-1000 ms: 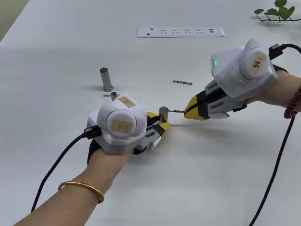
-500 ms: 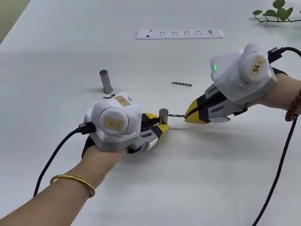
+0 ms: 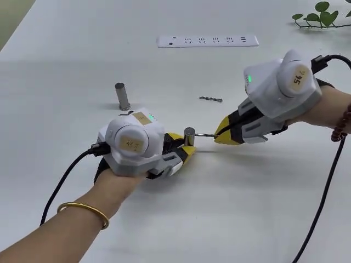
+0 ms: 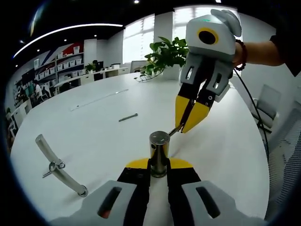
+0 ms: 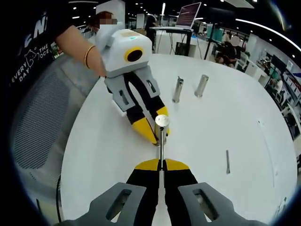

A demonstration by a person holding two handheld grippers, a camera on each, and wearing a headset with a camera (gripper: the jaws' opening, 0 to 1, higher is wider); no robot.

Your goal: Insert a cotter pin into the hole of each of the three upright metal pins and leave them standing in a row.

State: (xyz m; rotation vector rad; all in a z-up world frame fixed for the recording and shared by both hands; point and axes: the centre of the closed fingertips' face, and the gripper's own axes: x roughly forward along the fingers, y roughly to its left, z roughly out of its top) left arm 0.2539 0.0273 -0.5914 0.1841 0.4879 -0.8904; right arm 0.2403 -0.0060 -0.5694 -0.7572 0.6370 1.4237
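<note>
Near and right, the worktop point(image 3: 230, 219) lies open. At centre the left hand-held gripper point(image 3: 184, 143) and right hand-held gripper point(image 3: 222, 134) almost meet (a metal pin point(image 3: 190, 136) and held cotter pin point(image 3: 206, 134) bridge the gap). Far left stands another pin point(image 3: 121, 96); a loose cotter pin point(image 3: 211, 99) lies beyond.

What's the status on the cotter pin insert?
Left hand-held gripper shut on upright metal pin. Right hand-held gripper shut on cotter pin, tip at the pin's side. Spare cotter pin lies apart, nothing in the way.
</note>
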